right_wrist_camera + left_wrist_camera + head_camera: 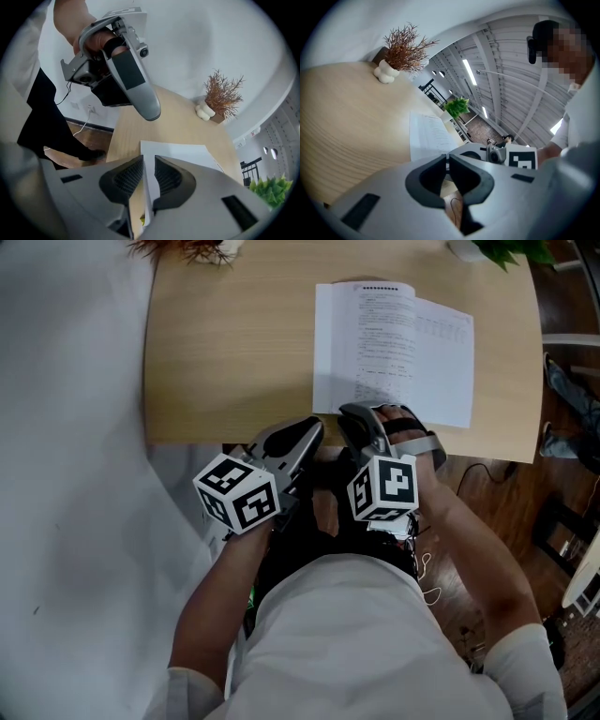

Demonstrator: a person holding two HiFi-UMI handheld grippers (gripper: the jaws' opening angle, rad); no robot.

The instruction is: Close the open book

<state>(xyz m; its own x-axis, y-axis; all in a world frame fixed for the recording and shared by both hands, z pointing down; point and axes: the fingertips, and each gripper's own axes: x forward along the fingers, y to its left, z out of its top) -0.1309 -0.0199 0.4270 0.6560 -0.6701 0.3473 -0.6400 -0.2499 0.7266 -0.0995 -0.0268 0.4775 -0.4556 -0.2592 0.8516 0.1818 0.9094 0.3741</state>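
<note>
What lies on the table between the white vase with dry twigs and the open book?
Nothing: the left gripper view shows only bare wooden tabletop between the vase and the open book.

Bright, even indoor light; both gripper views fisheye-warped, dark-cornered, soft up close.

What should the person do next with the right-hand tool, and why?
Probably ease the right gripper down a little so its slightly parted jaws take the near edge of the left page of the open book. The book lies flat open on the table, that gripper is at that edge, and the left gripper is shut and off the book.
</note>
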